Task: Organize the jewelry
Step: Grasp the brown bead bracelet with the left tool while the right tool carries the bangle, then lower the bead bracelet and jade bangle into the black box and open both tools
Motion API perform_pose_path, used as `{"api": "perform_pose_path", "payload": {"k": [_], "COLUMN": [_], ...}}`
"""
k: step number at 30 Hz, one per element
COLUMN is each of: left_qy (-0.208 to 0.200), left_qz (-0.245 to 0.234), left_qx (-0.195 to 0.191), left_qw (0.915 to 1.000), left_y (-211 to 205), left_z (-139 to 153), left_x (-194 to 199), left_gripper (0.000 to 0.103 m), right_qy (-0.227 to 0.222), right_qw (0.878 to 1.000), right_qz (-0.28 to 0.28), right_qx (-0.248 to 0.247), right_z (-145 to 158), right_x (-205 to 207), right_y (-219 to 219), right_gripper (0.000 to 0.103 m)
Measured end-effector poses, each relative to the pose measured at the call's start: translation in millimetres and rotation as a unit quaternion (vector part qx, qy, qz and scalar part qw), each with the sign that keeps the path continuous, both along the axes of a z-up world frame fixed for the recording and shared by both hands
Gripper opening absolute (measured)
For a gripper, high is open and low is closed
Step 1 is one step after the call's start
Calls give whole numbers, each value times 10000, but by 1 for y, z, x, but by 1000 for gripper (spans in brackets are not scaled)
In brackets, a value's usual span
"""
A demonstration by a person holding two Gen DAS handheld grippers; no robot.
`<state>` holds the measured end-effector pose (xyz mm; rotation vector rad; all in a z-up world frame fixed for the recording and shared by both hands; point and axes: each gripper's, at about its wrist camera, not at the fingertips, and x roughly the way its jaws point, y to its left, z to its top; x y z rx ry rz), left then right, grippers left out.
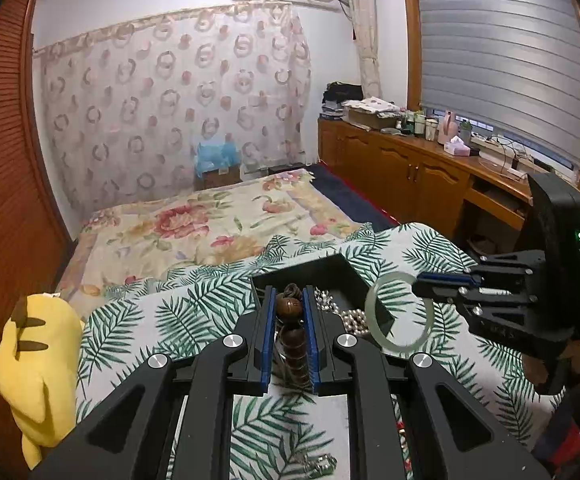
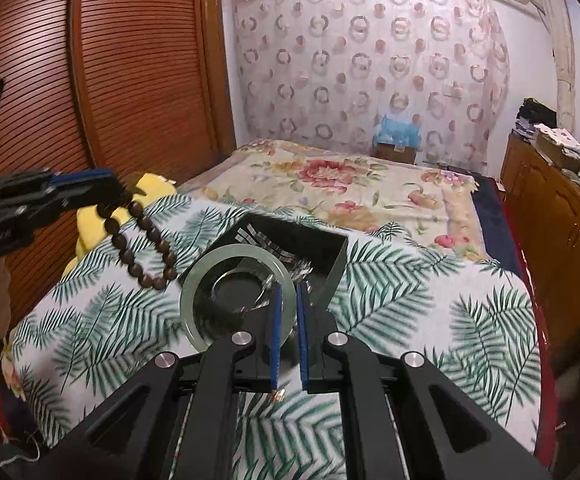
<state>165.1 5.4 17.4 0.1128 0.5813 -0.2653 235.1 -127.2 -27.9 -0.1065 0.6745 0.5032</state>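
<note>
My left gripper (image 1: 289,294) is shut on a brown wooden bead bracelet (image 1: 290,308), which hangs as a loop (image 2: 142,240) below its jaws in the right wrist view. My right gripper (image 2: 288,292) is shut on the rim of a pale green jade bangle (image 2: 194,304). In the left wrist view that bangle (image 1: 374,320) hangs in the air at the right gripper's tips (image 1: 418,286). Both pieces hover near a black open box (image 1: 310,274) on the leaf-print cloth. The box (image 2: 322,244) holds silvery chains and beads (image 1: 350,316).
The leaf-print cloth (image 2: 430,300) covers a raised surface in front of a floral bed (image 1: 194,224). A yellow plush toy (image 1: 34,364) sits at the left edge. More small jewelry (image 1: 322,462) lies on the cloth close under the left gripper. Wooden cabinets (image 1: 410,168) stand at the right.
</note>
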Motion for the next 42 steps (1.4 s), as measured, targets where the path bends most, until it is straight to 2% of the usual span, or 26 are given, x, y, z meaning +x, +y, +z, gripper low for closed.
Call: {"api": "perform_pose_path", "payload": {"k": [9, 21, 26, 34, 42], "left_qy": [34, 43, 116, 288, 402], "left_qz": [138, 127, 121, 39, -34], "left_qx": [133, 334, 397, 311, 424], "left_qw": [9998, 9994, 9991, 9991, 9983], "left_y": [-3, -21, -26, -32, -45], "left_z": [4, 5, -2, -6, -21], "left_x": [24, 46, 51, 66, 71], "left_gripper": [12, 12, 12, 12, 12], "right_qy": [-41, 159, 186, 235, 259], "right_qw": [9990, 9952, 9956, 9988, 9991], "right_qz": [-151, 86, 74, 22, -78], "right_qx": [-415, -959, -913, -437, -323], "right_z": [-8, -46, -49, -47, -47], "right_x": [41, 51, 46, 29, 16], "right_y": [21, 48, 46, 25, 3], "right_gripper": [8, 9, 12, 12, 12]}}
